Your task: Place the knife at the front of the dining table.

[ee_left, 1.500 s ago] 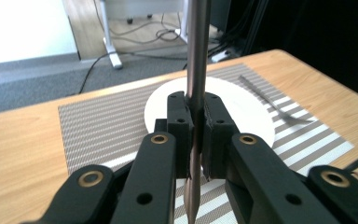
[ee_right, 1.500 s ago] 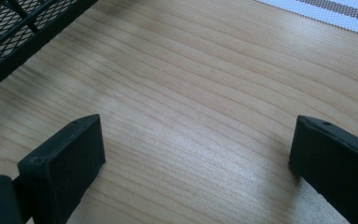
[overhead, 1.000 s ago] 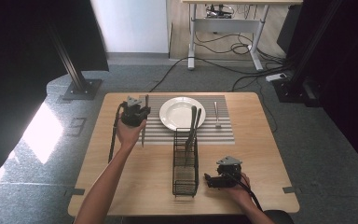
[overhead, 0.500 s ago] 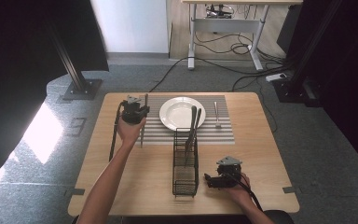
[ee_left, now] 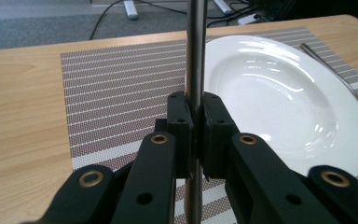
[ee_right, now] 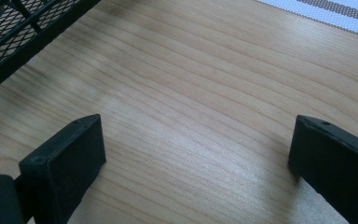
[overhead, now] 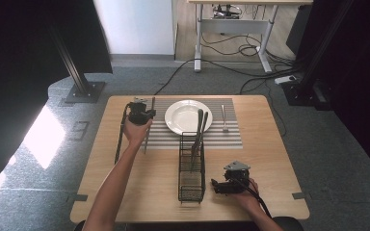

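Left gripper [ee_left: 195, 140] pinches slim metal utensil [ee_left: 195, 56] upright over striped placemat [ee_left: 121, 88], just left of white plate [ee_left: 279, 93]; utensil's ends cut off in left gripper view, kind unclear. High view places it at table's [overhead: 270, 159] far left. Right gripper [ee_right: 196, 154]: jaws spread, nothing between them, over bare wood right of wire basket [overhead: 191, 168].

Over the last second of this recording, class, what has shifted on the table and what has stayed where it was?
The left hand-held gripper, shut on a metal utensil, has eased slightly lower beside the white plate over the striped placemat. The right hand-held gripper stayed open above the bare wooden table. The plate, the black wire caddy and the utensil on the mat's right kept their places.
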Tool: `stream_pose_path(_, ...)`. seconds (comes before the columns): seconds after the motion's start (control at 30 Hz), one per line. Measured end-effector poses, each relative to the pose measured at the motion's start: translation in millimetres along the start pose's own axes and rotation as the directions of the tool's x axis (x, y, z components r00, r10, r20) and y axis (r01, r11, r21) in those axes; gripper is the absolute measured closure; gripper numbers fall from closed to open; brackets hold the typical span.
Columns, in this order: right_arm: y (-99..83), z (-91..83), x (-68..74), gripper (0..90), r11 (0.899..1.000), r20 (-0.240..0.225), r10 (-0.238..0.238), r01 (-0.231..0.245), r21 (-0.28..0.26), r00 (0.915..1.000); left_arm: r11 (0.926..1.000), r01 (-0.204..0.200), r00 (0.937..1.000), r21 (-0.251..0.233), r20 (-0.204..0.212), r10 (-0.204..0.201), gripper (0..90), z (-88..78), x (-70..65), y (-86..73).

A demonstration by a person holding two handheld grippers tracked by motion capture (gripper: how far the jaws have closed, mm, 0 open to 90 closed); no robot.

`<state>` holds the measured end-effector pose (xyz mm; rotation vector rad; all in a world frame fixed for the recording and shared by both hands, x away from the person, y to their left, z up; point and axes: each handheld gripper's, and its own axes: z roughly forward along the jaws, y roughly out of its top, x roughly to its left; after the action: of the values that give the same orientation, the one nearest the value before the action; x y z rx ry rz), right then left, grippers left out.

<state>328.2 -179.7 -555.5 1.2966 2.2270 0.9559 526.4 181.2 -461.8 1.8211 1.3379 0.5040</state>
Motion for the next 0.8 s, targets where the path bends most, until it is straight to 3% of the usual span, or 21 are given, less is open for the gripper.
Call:
stream_pose_path(0.33,0.1,0.2,-0.2,3.5,1.0,-0.001,-0.001,0.001,0.0,1.0,0.9956,0.003,0.9977,0.094,-0.068,0.003,83.7,30.3,2.6,-0.7)
stream_pose_path(0.8,0.1,0.2,-0.2,3.6,1.0,-0.003,-0.002,0.002,-0.001,1.0,0.9854,0.04,0.9936,0.166,-0.111,-0.022,83.7,55.8,12.1,-9.4)
